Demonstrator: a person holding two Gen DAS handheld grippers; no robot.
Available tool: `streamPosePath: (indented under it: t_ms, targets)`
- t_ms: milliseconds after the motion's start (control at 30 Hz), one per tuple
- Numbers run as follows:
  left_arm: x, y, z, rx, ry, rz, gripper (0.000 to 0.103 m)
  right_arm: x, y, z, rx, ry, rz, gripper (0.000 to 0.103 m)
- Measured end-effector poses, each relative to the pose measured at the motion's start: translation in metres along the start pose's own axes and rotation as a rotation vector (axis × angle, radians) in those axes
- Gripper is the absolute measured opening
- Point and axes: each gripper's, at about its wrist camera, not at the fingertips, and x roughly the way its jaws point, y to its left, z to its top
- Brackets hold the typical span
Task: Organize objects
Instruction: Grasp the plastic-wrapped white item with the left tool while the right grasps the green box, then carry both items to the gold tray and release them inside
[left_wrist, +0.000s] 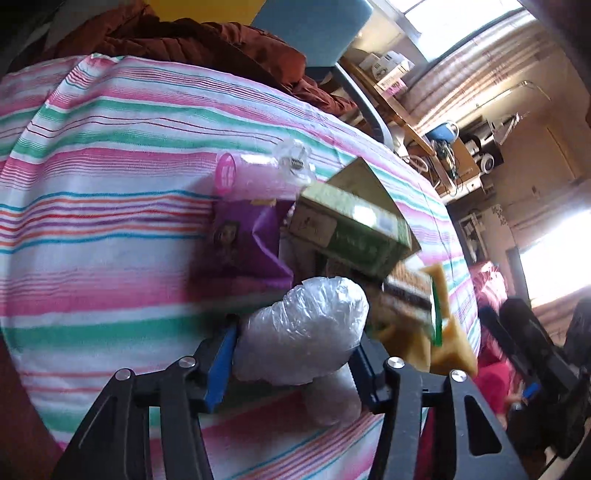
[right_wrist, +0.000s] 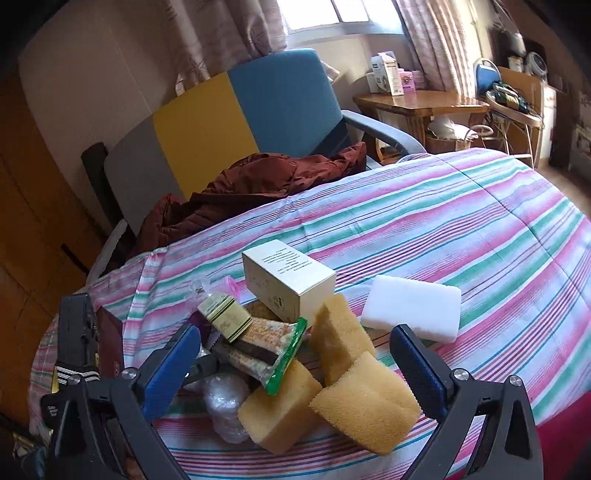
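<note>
A pile of small objects lies on a striped cloth. My left gripper is shut on a clear plastic bag bundle, which also shows in the right wrist view. Beyond it lie a purple packet, a green-and-cream box and a snack bar. My right gripper is open and empty, its jaws wide around yellow sponges and the snack bar. The cream box and a white sponge lie behind.
A clear clip and pink tube lie past the purple packet. A brown jacket is draped on a blue-yellow chair at the cloth's far edge. A wooden side table stands further back.
</note>
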Motion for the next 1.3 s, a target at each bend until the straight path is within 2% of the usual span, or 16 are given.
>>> streamPosePath:
  t_ms: [100, 300, 400, 467, 700, 733, 800, 833, 867, 1133, 1300]
  targets:
    - [-0.014, -0.002, -0.014, 0.028, 0.003, 0.012, 0.055, 0.003, 0.009, -0.003, -0.044, 0.017, -0.007, 0.103]
    - [-0.045, -0.002, -0.035, 0.084, -0.025, 0.034, 0.056, 0.017, 0.036, -0.002, -0.161, 0.082, 0.041, 0.103]
    - [-0.058, -0.003, -0.043, 0.11, -0.041, 0.036, 0.056, 0.037, 0.056, 0.007, -0.268, 0.124, 0.045, 0.1]
    - [-0.067, -0.002, -0.048, 0.121, -0.045, 0.036, 0.056, 0.056, 0.068, 0.015, -0.333, 0.172, 0.044, 0.091]
    - [-0.088, -0.003, -0.063, 0.129, -0.06, 0.013, 0.056, 0.114, 0.1, 0.027, -0.507, 0.279, -0.013, 0.089]
    - [-0.092, -0.002, -0.065, 0.131, -0.066, 0.013, 0.056, 0.118, 0.102, 0.026, -0.524, 0.295, -0.019, 0.084]
    - [-0.099, 0.0, -0.066, 0.129, -0.078, 0.009, 0.056, 0.125, 0.105, 0.022, -0.557, 0.345, -0.022, 0.041]
    - [-0.102, 0.002, -0.067, 0.123, -0.084, 0.006, 0.056, 0.125, 0.106, 0.019, -0.559, 0.355, -0.021, 0.032]
    - [-0.105, 0.004, -0.068, 0.117, -0.088, 0.004, 0.056, 0.119, 0.105, 0.017, -0.55, 0.34, -0.012, 0.03]
    - [-0.13, 0.018, -0.08, 0.081, -0.134, 0.008, 0.056, 0.049, 0.097, -0.003, -0.432, 0.237, 0.073, 0.03]
    - [-0.149, 0.031, -0.089, 0.059, -0.17, 0.035, 0.056, 0.011, 0.111, -0.024, -0.39, 0.198, 0.158, 0.03]
